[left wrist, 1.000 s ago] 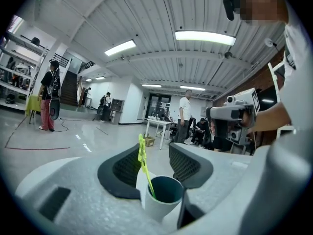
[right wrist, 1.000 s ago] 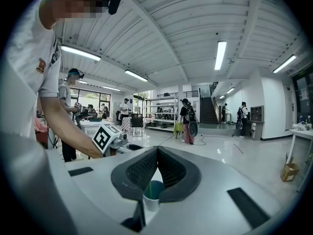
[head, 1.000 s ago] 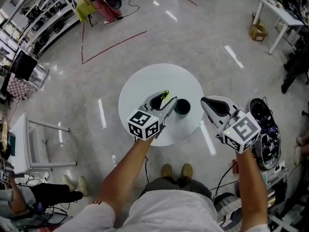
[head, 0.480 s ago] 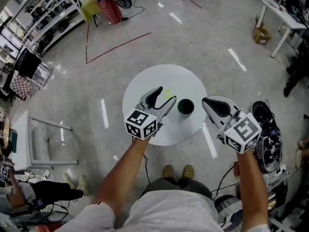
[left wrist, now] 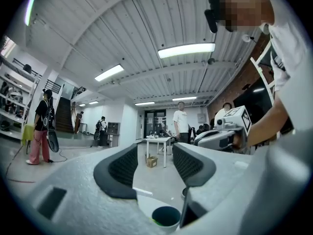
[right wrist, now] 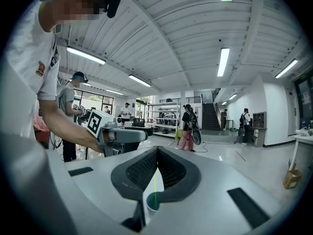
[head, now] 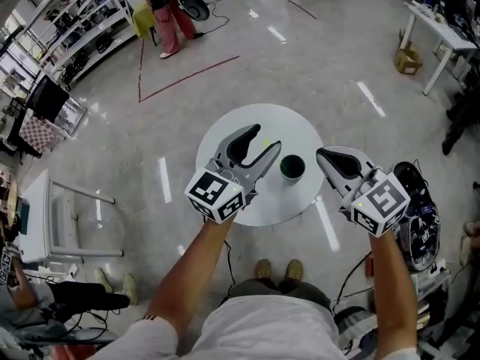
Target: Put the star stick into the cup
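A dark green cup (head: pixel 292 168) stands on the round white table (head: pixel 289 122). In the right gripper view a thin yellow-green star stick (right wrist: pixel 154 182) rises upright out of the cup (right wrist: pixel 152 203); its star end is hard to make out from the head view. My left gripper (head: pixel 264 137) hangs above the table left of the cup, open, its jaws having spread wide and just been closing slightly with nothing between them. Below its jaws (left wrist: pixel 155 153) the cup (left wrist: pixel 166 217) shows. My right gripper (head: pixel 321 154) is just right of the cup, shut and holding nothing (right wrist: pixel 157 151).
Polished floor surrounds the small table. A dark bag with cables (head: pixel 412 193) lies on the floor at the right, and a white desk (head: pixel 439 25) stands far right. Shelving (head: pixel 67 28) and another white table (head: pixel 45 216) are on the left. People stand in the background.
The left gripper has let go of the star stick, opened its jaws, and lifted up and away from the cup. The right gripper has stayed almost where it was.
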Demonstrator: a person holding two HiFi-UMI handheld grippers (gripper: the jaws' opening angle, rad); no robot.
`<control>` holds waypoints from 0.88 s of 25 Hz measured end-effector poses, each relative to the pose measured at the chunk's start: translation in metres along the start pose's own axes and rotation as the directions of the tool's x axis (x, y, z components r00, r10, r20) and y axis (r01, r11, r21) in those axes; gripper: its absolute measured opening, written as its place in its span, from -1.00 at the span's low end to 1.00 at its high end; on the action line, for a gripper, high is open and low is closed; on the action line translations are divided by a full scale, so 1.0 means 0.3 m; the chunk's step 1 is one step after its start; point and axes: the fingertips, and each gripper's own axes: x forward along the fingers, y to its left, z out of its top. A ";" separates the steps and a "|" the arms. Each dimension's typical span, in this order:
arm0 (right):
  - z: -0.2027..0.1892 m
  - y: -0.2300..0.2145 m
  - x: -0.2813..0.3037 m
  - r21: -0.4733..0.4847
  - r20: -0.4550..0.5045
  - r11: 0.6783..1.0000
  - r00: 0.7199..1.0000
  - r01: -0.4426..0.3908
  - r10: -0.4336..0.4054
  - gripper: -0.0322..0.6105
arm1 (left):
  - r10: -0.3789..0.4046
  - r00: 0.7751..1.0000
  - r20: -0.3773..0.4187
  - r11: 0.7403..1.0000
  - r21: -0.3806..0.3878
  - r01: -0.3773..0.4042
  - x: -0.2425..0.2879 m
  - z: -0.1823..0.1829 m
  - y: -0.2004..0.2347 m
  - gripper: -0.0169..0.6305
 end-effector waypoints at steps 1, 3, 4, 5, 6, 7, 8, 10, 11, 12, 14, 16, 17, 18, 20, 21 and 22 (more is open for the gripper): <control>0.011 0.000 -0.003 -0.002 0.007 1.000 1.000 0.001 -0.001 -0.87 | -0.008 1.000 0.019 1.000 0.003 0.008 0.002 0.031 -0.014 -0.28; 0.032 0.003 -0.007 -0.004 0.022 1.000 1.000 0.002 -0.002 -0.87 | -0.028 0.998 0.051 1.000 0.011 0.027 0.001 0.083 -0.042 -0.37; 0.042 0.006 -0.008 -0.004 0.030 1.000 1.000 0.003 -0.003 -0.87 | -0.039 0.997 0.063 0.999 0.015 0.038 -0.001 0.102 -0.056 -0.42; 0.050 0.010 -0.009 -0.005 0.038 1.000 0.999 0.004 -0.004 -0.87 | -0.048 0.996 0.073 0.999 0.017 0.047 -0.004 0.119 -0.070 -0.46; 0.057 0.014 -0.010 -0.007 0.047 1.000 0.999 0.005 -0.005 -0.87 | -0.054 0.995 0.083 0.998 0.018 0.053 -0.007 0.133 -0.082 -0.50; 0.065 0.019 -0.011 -0.008 0.054 1.000 0.999 0.006 -0.005 -0.87 | -0.059 0.994 0.092 0.998 0.018 0.057 -0.012 0.146 -0.093 -0.54; 0.072 0.024 -0.012 -0.009 0.061 1.000 0.998 0.006 -0.006 -0.87 | -0.063 0.993 0.099 0.998 0.018 0.062 -0.016 0.158 -0.103 -0.58; 0.090 0.033 -0.019 -0.010 0.073 1.000 0.997 0.009 -0.008 -0.87 | -0.071 0.991 0.110 0.997 0.017 0.069 -0.025 0.180 -0.123 -0.65; 0.100 0.037 -0.024 -0.011 0.080 1.000 0.997 0.011 -0.010 -0.87 | -0.074 0.991 0.115 0.997 0.017 0.072 -0.029 0.192 -0.132 -0.67; 0.111 0.041 -0.030 -0.011 0.088 1.000 0.996 0.014 -0.013 -0.87 | -0.076 0.990 0.119 0.997 0.018 0.074 -0.032 0.204 -0.142 -0.69; 0.134 0.046 -0.040 -0.012 0.105 1.000 0.994 0.019 -0.018 -0.87 | -0.079 0.989 0.128 0.997 0.020 0.077 -0.039 0.225 -0.157 -0.74; 0.155 0.055 -0.048 -0.012 0.123 1.000 0.992 0.024 -0.022 -0.87 | -0.083 0.987 0.135 0.996 0.020 0.081 -0.047 0.241 -0.170 -0.79; 0.165 0.062 -0.052 -0.013 0.132 1.000 0.991 0.026 -0.024 -0.87 | -0.086 0.987 0.137 0.996 0.020 0.084 -0.052 0.246 -0.177 -0.80; 0.175 0.070 -0.057 -0.014 0.141 1.000 0.990 0.028 -0.026 -0.87 | -0.089 0.986 0.138 0.996 0.021 0.087 -0.058 0.250 -0.185 -0.82; 0.192 0.085 -0.069 -0.017 0.160 0.999 0.987 0.031 -0.028 -0.87 | -0.094 0.986 0.141 0.995 0.024 0.092 -0.068 0.254 -0.203 -0.84; 0.202 0.093 -0.076 -0.018 0.170 0.999 0.985 0.033 -0.029 -0.87 | -0.095 0.985 0.144 0.995 0.025 0.092 -0.073 0.257 -0.210 -0.85; 0.212 0.099 -0.084 -0.019 0.180 0.999 0.983 0.035 -0.031 -0.87 | -0.095 0.985 0.147 0.995 0.025 0.092 -0.078 0.261 -0.216 -0.86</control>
